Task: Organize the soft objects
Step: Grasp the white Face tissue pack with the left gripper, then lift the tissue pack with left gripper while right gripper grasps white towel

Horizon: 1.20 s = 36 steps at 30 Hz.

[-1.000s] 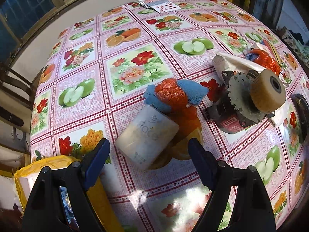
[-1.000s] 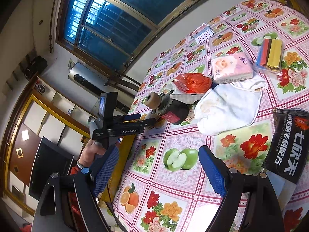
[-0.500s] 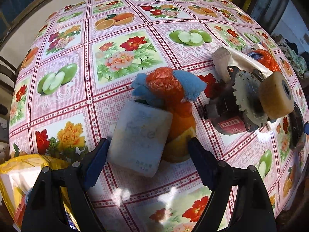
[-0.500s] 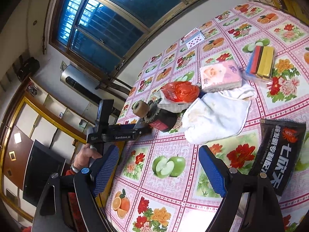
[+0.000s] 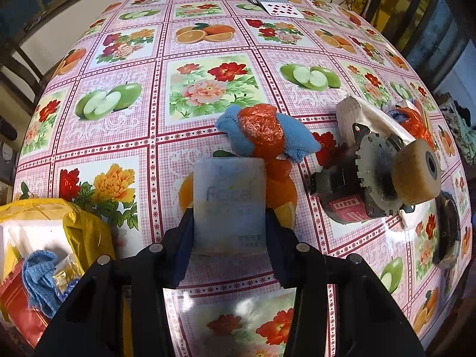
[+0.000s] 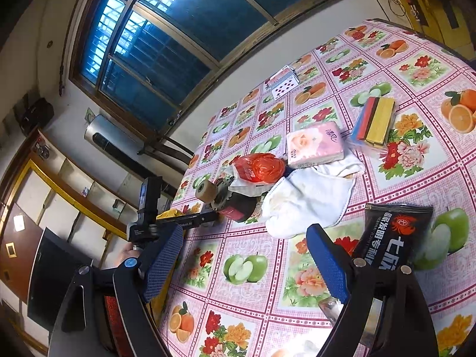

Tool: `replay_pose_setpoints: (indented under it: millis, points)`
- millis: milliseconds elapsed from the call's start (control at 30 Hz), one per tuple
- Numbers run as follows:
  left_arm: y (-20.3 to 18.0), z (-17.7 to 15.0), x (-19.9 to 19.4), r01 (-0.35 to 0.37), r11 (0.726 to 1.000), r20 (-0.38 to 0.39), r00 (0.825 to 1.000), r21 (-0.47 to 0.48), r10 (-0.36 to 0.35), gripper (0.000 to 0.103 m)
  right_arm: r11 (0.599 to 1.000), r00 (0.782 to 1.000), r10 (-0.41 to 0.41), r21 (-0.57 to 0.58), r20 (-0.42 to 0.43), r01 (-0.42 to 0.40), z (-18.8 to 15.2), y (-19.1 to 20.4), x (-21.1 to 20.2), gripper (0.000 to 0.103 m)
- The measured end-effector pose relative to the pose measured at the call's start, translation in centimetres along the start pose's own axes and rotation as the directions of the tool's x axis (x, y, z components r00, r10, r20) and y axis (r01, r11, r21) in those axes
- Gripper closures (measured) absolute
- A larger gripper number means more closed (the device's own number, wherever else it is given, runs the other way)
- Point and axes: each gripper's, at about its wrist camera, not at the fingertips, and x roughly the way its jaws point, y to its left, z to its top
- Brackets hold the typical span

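My left gripper [image 5: 229, 229] is shut on a pale tissue pack [image 5: 229, 202], its blue pads pressing both sides. Just beyond the pack lies a blue cloth [image 5: 297, 138] wrapped with a red plastic bag [image 5: 261, 131]. A yellow bag [image 5: 59, 238] holding a blue cloth and packets sits off the table's left edge. In the right wrist view my right gripper [image 6: 247, 267] is open and empty above the tablecloth. Ahead of it lie a white cloth [image 6: 309, 199], a pink tissue pack [image 6: 315, 145] and a red bag [image 6: 258, 166].
A motor with a tan wheel [image 5: 380, 184] lies right of the tissue pack. A black snack packet [image 6: 389, 238], coloured sponges [image 6: 376, 122] and playing cards [image 6: 282, 84] lie on the floral tablecloth [image 6: 297, 297]. A hand [image 6: 128, 255] holds the left gripper's handle. A window stands behind.
My left gripper moved forward around the tissue pack and shut on it. The right gripper stayed open and shifted only slightly.
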Motion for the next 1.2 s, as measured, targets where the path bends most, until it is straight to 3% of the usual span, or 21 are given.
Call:
replay_pose_setpoints:
  millis: [100,233,333,467,567,633,700,733,800,867,1000,1200]
  points:
    - [0.2,-0.9,-0.7,-0.015,0.999,0.006,1.0,-0.04,0.015,0.06,0.994,0.996,-0.056,-0.099,-0.062,0.05,0.0,1.1,1.8,0.014]
    - [-0.2,-2.4,-2.8,0.021,0.998,0.051,0.999,-0.065,-0.018,0.06,0.96,0.972,-0.18,-0.243,-0.148,0.141,-0.2,2.1,5.9,0.014]
    - [-0.8,-3.7,-4.2,0.034,0.997,0.071,0.997,-0.067,-0.029,0.06,0.907,0.928,-0.326,-0.335,-0.178,0.255,0.3,1.9,9.3,0.014]
    - [-1.8,-5.1,-5.6,0.04,0.998,0.086,0.996,-0.042,-0.036,0.06,0.856,0.885,-0.422,-0.409,-0.197,0.317,0.7,1.5,12.1,0.015]
    - [-2.1,-6.0,-6.4,0.069,0.997,0.105,0.992,-0.044,-0.064,0.06,0.819,0.826,-0.505,-0.442,-0.251,0.367,0.3,0.5,14.3,0.015]
    - [-2.6,-6.4,-6.8,0.071,0.997,0.114,0.991,-0.033,-0.067,0.06,0.804,0.829,-0.511,-0.468,-0.23,0.366,-0.1,0.6,14.2,0.02]
    - [-2.9,-6.9,-7.2,0.077,0.997,0.116,0.99,-0.023,-0.074,0.06,0.791,0.826,-0.521,-0.484,-0.214,0.374,-0.4,0.6,13.7,0.041]
    - [-3.0,-7.2,-7.3,0.081,0.996,0.118,0.99,-0.024,-0.078,0.06,0.8,0.834,-0.509,-0.475,-0.215,0.366,-0.3,0.3,13.2,0.048]
    - [-3.1,-7.6,-7.6,0.091,0.995,0.119,0.989,-0.027,-0.087,0.06,0.837,0.853,-0.466,-0.43,-0.236,0.338,0.0,-0.4,12.2,0.077]
    - [-3.2,-8.2,-7.9,0.097,0.995,0.129,0.987,-0.037,-0.092,0.06,0.857,0.862,-0.443,-0.398,-0.247,0.327,0.2,-1.3,11.5,0.088]
    - [-3.4,-9.1,-8.3,0.119,0.992,0.138,0.984,-0.045,-0.112,0.06,0.912,0.905,-0.344,-0.318,-0.252,0.258,0.0,-1.6,9.6,0.09]
    - [-3.4,-10.7,-9.4,0.134,0.989,0.17,0.978,-0.057,-0.122,0.06,0.951,0.953,-0.205,-0.275,-0.225,0.14,-1.4,1.3,5.9,0.091]
